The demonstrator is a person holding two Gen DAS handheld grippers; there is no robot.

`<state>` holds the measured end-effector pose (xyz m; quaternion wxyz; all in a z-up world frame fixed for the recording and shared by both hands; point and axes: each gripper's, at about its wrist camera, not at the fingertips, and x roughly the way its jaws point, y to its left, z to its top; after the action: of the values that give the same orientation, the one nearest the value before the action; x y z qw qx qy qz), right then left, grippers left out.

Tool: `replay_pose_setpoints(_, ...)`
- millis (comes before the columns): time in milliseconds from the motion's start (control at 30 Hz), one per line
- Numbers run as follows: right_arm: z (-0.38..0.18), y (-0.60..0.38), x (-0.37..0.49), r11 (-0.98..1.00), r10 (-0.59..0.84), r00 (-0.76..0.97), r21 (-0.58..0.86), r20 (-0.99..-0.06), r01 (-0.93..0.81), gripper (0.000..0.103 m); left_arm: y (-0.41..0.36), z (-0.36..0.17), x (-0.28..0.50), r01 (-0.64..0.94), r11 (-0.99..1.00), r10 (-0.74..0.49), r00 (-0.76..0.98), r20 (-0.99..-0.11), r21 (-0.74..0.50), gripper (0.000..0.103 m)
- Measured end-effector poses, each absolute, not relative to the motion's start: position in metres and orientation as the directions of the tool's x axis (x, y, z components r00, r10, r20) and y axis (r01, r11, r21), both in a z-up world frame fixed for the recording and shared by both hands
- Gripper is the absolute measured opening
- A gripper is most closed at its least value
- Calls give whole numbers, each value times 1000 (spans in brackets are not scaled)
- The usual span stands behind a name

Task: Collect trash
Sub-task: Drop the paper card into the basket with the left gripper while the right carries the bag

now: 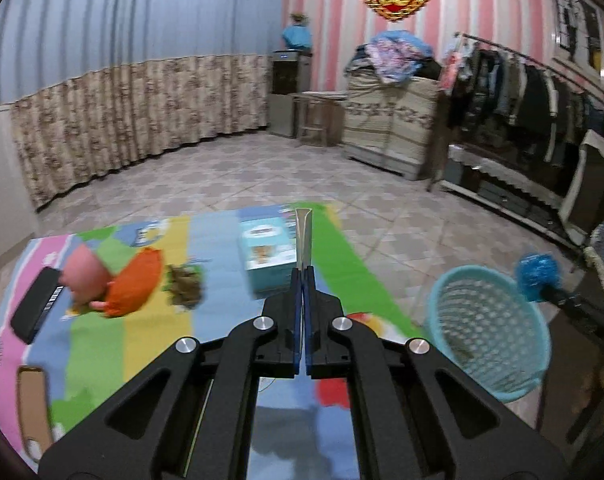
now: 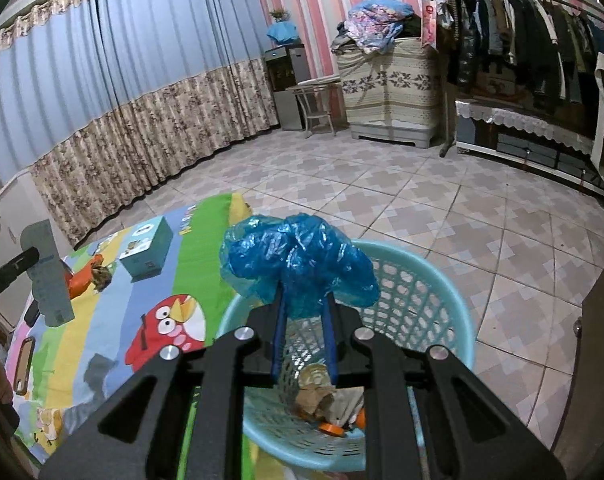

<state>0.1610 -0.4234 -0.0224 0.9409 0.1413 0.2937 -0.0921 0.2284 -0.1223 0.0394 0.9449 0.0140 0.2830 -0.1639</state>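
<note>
My left gripper [image 1: 303, 274] is shut on a thin flat grey card [image 1: 303, 236], seen edge-on above the colourful mat [image 1: 341, 264]. The right wrist view shows that card [image 2: 48, 276] broadside at the far left. My right gripper [image 2: 303, 294] is shut on a crumpled blue plastic bag [image 2: 298, 260], held over the near rim of a light blue basket [image 2: 457, 312]. The basket [image 1: 485, 328] stands on the floor right of the mat, with the blue bag [image 1: 537, 276] at its far right edge. Brown paper and orange scraps [image 2: 321, 400] lie inside. A brown crumpled scrap [image 1: 186, 284] lies on the mat.
On the mat sit a teal box [image 1: 268, 252], an orange and pink item [image 1: 114, 284], a black flat device [image 1: 34, 304] and a brown phone case [image 1: 32, 404]. Tiled floor [image 2: 421, 200] stretches beyond. Curtains, a covered cabinet [image 2: 385, 92] and a clothes rack [image 2: 521, 32] line the walls.
</note>
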Motion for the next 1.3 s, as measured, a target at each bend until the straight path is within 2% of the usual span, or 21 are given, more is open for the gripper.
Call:
replay_pose_setpoints(500,-34,-461,156,917,-169,776,191,-608,350,17,-242,46,203,523,850,-482,722,-496,-64,0)
replay_pose_setpoints(867,-39,-486,150,897,-219,755,178,-619,406,17,-318,23,195,626,774,-578,640,-507,-93,0)
replay_pose_setpoints(1300,-47,-507,148,869,-218,743,221,-633,443,17,-364,-7,207,644,759,-578,603,-550,-92,1)
